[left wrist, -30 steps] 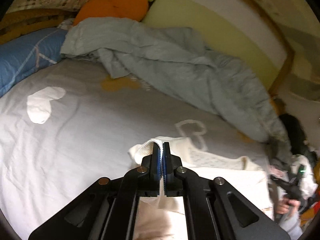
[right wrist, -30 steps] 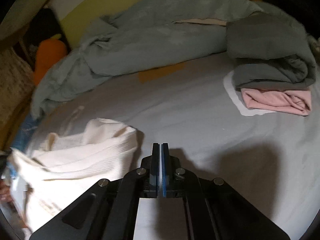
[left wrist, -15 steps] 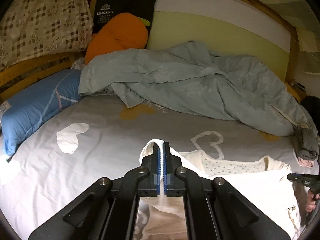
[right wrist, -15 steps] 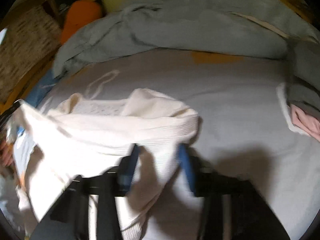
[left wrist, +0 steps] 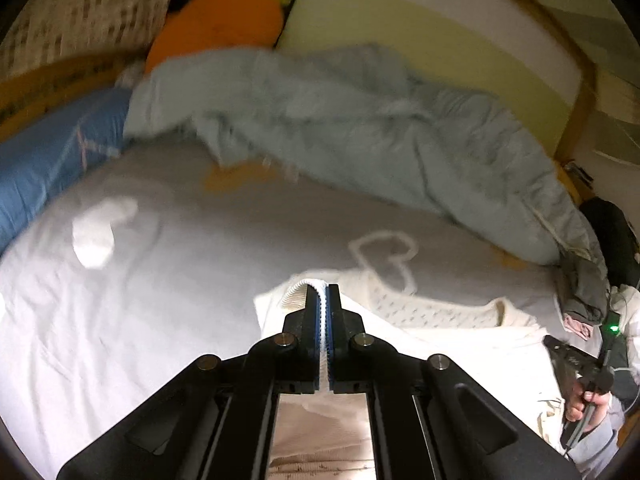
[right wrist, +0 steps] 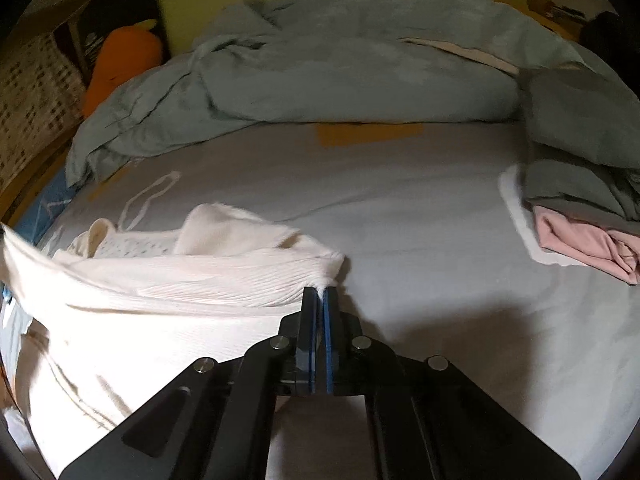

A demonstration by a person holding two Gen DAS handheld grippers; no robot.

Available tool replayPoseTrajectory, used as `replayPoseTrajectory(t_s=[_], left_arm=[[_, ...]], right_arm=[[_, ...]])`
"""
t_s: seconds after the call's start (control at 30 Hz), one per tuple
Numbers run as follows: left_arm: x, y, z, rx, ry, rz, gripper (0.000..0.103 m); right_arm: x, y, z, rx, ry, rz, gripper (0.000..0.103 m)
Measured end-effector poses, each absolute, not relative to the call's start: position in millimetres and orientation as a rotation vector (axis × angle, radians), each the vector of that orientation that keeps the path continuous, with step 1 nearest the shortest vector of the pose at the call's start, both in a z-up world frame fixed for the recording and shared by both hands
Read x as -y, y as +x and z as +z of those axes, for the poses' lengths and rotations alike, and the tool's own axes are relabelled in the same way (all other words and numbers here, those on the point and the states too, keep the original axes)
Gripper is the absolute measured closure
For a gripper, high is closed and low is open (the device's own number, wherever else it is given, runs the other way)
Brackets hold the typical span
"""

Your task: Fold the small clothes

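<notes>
The orange plush (left wrist: 224,12) and patterned pillow (left wrist: 88,12) are motion-blurred; details unreadable.

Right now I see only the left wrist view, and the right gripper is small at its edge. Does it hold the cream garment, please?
Observer: Yes. In the right wrist view the right gripper is shut on a corner of the cream garment.
Operator: Does the cloth lie flat near that corner?
Observer: No. From the jaws it runs to the left as a bunched ridge with folds.
Operator: What is to the right of that gripper?
Observer: A folded pink garment lies under a grey garment. Both are apart from the cream one, with bare bed sheet between.
</notes>
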State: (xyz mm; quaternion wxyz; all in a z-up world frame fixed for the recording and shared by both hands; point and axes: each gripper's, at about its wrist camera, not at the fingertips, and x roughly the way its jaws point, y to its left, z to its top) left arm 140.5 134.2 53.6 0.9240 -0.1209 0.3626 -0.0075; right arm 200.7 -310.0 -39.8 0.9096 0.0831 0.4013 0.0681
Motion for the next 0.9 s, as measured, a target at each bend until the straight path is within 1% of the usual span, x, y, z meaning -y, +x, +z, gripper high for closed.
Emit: replayPoseTrajectory(t_s=[0.07, 0.2, 0.27, 0.3, 0.4, 0.47, 0.63, 0.73, 0.9], left_arm=[[-138.7, 148.9, 34.4, -0.783, -0.255, 0.019, 0.102], [-151.9, 165.4, 1.2, -0.85, -0.306, 0.038, 0.101], [-150.8, 172.4, -9.7, -0.871, -0.273, 0.051, 0.101], [-149.3, 176.5, -13.6, -0.876, -0.249, 0.053, 0.1], [-149.0, 188.6, -23.6, -0.915, -0.202, 0.068, 0.096], [-154.4, 196.3, -27.3, -0.941, -0.198, 0.095, 0.096], [-167.2, 206.5, -32.3, -0.97, -0.154, 0.207, 0.098], [-180.0, 193.8, -27.0, -0.94, -0.269, 0.132, 0.098], [-173.4, 149.6, 5.0, -0.851, -0.226, 0.069, 0.083]], right_arm=[[317.9, 203.4, -42.3, -0.839, 0.197, 0.145, 0.102], [329.4, 205.7, -43.3, -0.813, 0.133, -0.015, 0.103], [346.9, 208.7, -45.9, -0.832, 0.236, 0.035, 0.103], [351.4, 207.2, -43.6, -0.822, 0.248, 0.052, 0.103], [348.5, 197.3, -25.3, -0.76, 0.198, 0.073, 0.103], [342.7, 191.0, -12.3, -0.745, 0.195, 0.117, 0.103], [305.4, 158.1, 8.3, -0.767, 0.211, 0.28, 0.103], [272.0, 137.4, 1.7, -0.82, 0.194, 0.332, 0.103], [233.5, 110.5, -1.6, -0.842, 0.081, 0.343, 0.103]])
